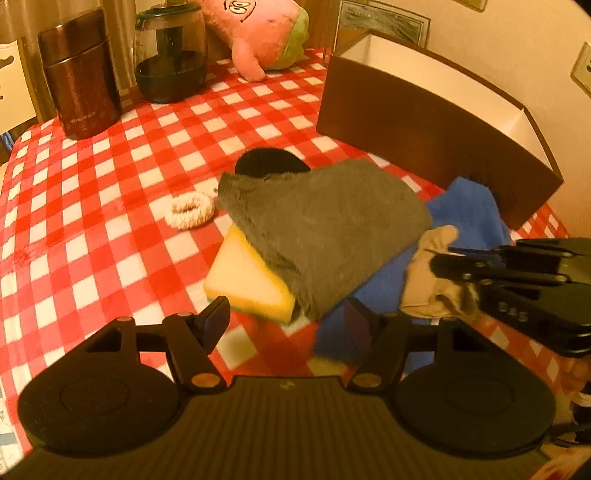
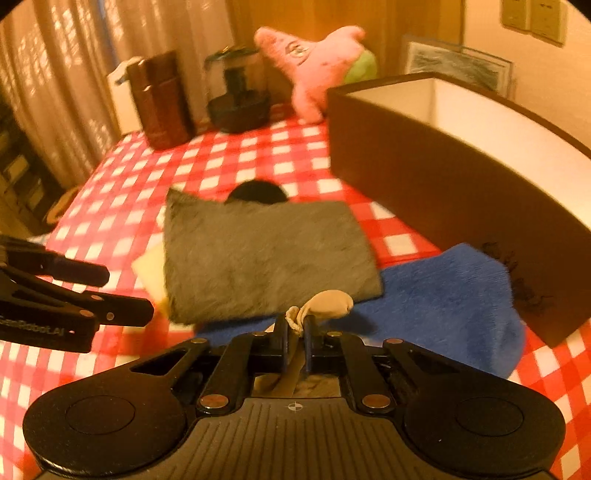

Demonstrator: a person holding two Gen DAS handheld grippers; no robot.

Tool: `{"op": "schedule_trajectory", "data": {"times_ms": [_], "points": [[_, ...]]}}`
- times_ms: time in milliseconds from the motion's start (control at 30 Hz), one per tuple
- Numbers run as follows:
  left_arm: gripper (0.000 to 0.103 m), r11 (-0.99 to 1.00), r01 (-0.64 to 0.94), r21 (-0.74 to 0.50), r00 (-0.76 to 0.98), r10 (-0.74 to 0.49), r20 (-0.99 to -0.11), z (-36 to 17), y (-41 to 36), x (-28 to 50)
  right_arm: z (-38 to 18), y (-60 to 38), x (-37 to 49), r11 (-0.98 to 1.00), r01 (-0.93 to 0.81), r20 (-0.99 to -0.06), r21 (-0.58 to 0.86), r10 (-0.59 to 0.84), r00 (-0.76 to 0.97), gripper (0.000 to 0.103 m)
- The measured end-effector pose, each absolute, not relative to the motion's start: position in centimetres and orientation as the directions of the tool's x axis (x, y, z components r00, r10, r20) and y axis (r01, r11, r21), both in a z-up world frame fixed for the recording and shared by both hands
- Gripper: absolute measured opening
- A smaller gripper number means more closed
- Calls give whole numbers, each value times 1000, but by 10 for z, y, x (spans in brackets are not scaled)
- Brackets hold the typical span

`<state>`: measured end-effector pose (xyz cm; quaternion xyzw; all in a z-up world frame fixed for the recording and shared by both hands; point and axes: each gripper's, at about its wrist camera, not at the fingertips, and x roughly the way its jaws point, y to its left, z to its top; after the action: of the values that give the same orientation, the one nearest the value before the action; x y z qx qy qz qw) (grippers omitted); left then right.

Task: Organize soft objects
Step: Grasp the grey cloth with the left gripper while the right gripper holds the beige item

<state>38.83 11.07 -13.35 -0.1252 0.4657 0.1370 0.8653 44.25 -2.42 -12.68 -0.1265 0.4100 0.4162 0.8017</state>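
Note:
A grey fuzzy cloth (image 1: 325,232) (image 2: 266,258) lies over a yellow sponge (image 1: 247,284) and a blue cloth (image 1: 461,218) (image 2: 443,295). A black round soft thing (image 1: 271,162) (image 2: 256,192) peeks out behind it. A cream scrunchie (image 1: 190,214) lies to the left. My right gripper (image 2: 295,328) is shut on a beige stocking (image 2: 328,304) (image 1: 428,266), held above the blue cloth; it also shows in the left wrist view (image 1: 454,266). My left gripper (image 1: 288,321) is open and empty, just in front of the sponge; it also shows in the right wrist view (image 2: 125,291).
A brown open box (image 1: 436,122) (image 2: 461,177) with white inside stands at the right. A pink star plush (image 1: 258,33) (image 2: 317,59), a glass jar (image 1: 170,55) and a brown canister (image 1: 79,74) stand at the back of the red checked tablecloth (image 1: 92,206).

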Motion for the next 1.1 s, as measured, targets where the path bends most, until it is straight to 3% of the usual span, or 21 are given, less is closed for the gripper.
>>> {"op": "schedule_trajectory", "data": {"times_ms": [300, 700, 900, 1000, 1033, 1100], "points": [[66, 903, -396, -168, 547, 85, -833, -145, 135, 415, -120, -25, 467, 662, -736, -734, 142, 569, 371, 8], [66, 860, -437, -263, 569, 38, -822, -160, 150, 435, -148, 0, 489, 634, -760, -775, 144, 550, 312, 8], [51, 860, -409, -304, 600, 2, -800, -162, 144, 443, -156, 4, 493, 626, -765, -785, 150, 546, 293, 8], [32, 872, -396, -287, 602, 11, -798, -163, 141, 445, -156, 4, 494, 631, -758, -784, 165, 550, 288, 8], [20, 873, -386, -299, 607, -4, -795, -162, 141, 445, -156, 3, 495, 633, -756, -783, 168, 552, 287, 8], [13, 867, -374, -330, 613, -36, -789, -161, 141, 444, -155, 2, 495, 636, -751, -782, 175, 554, 287, 8]]}}
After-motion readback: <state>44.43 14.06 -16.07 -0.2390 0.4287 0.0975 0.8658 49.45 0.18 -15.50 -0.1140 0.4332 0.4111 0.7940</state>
